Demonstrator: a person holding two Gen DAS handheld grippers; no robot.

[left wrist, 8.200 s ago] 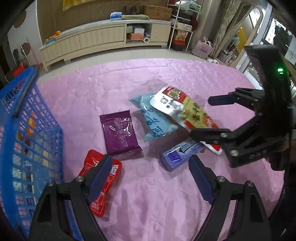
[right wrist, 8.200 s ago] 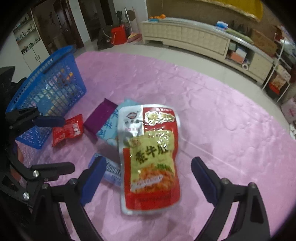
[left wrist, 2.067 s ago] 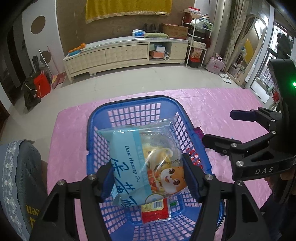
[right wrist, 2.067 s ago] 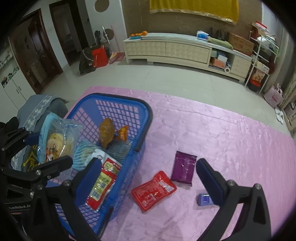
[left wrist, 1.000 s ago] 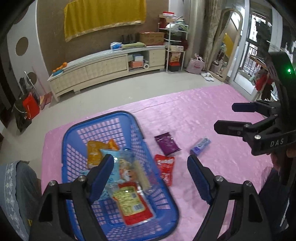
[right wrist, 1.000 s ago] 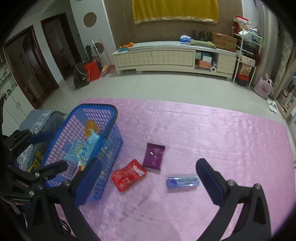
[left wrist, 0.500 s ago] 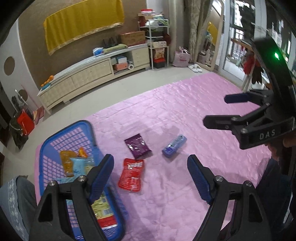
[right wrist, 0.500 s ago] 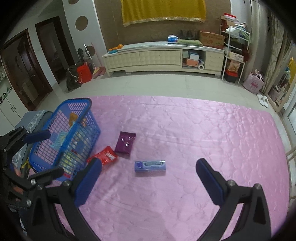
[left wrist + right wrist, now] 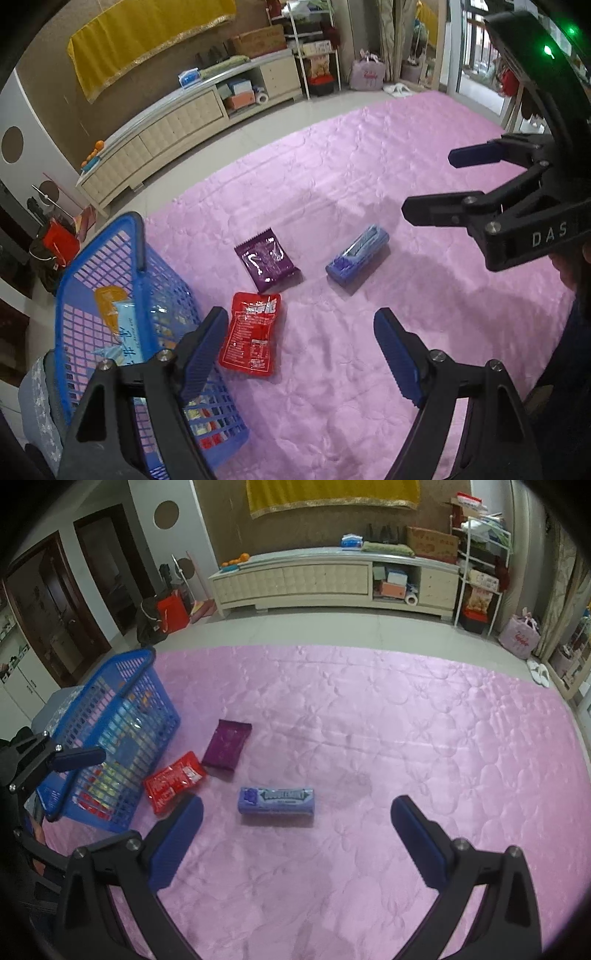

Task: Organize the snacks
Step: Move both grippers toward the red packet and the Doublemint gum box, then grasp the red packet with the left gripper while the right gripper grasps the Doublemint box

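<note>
Above the pink quilt (image 9: 369, 720), both claws (left (image 9: 299, 354), right (image 9: 295, 834)) gape empty

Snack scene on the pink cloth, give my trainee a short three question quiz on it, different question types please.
1. True or false: the red packet lies inside the blue basket.
2. How many snacks lie loose on the pink cloth?
3. Which snack lies nearest between the right gripper jaws: A purple packet, B blue-violet gum pack, C red packet?

Key: 1 false, it lies beside the basket. 2 three. 3 B.
</note>
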